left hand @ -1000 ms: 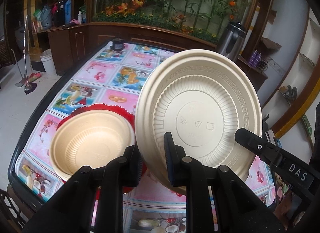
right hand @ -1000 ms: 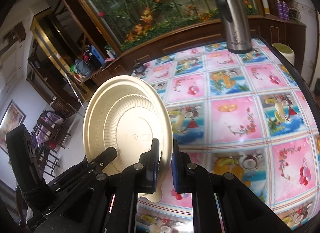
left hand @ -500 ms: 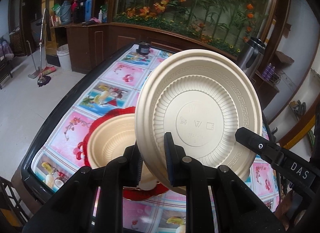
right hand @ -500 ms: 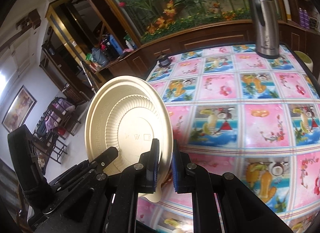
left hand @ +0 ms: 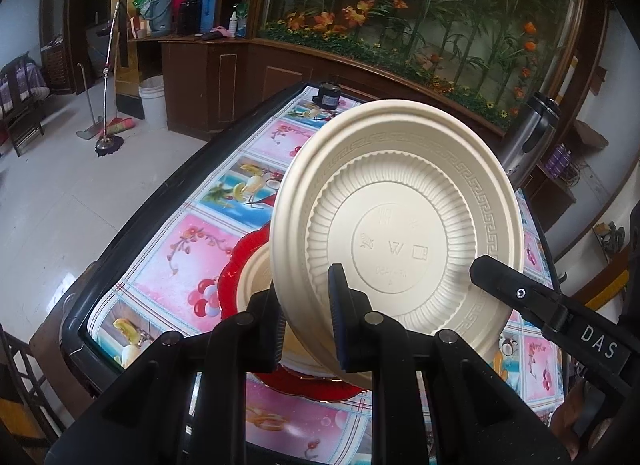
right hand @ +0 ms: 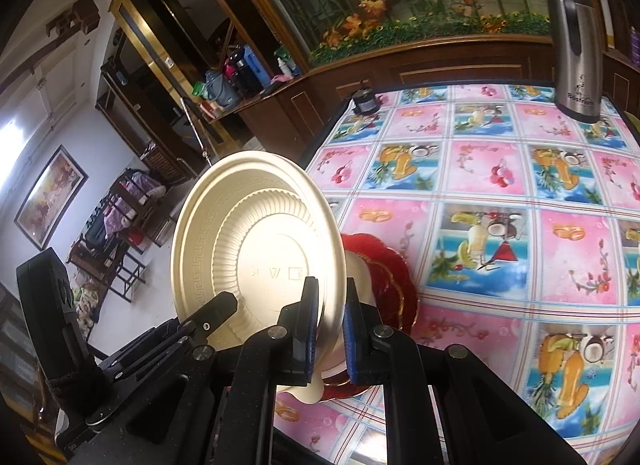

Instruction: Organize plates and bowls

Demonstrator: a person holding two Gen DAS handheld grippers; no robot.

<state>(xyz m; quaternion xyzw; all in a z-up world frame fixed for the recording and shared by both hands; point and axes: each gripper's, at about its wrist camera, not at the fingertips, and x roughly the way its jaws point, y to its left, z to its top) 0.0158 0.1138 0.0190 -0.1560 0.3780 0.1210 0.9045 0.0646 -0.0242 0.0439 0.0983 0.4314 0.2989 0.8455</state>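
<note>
A table [left hand: 168, 201] under a pink-and-blue fruit-print cloth filled the scene, running away toward a dark wooden cabinet [left hand: 224, 77] backed by artificial flowers. A steel thermos jug [right hand: 574, 45] stood at the far right corner, and a small black object [right hand: 365, 100] sat at the far left edge. Over the near left part of the table a cream plate [left hand: 400, 241] was held clear of the cloth, tipped up nearly on edge with its ribbed, stamped underside turned toward both cameras. Below and behind it lay a red scalloped plate [right hand: 388, 277] on the cloth, with a cream bowl [left hand: 256, 277] resting on it, mostly hidden. The left gripper [left hand: 306, 319] angled down toward the table, its jaws narrow and pinching the cream plate's near rim. The right gripper [right hand: 330, 329] sloped down likewise, its blue-padded jaws clamped on the same rim just to the right of the left one.
</note>
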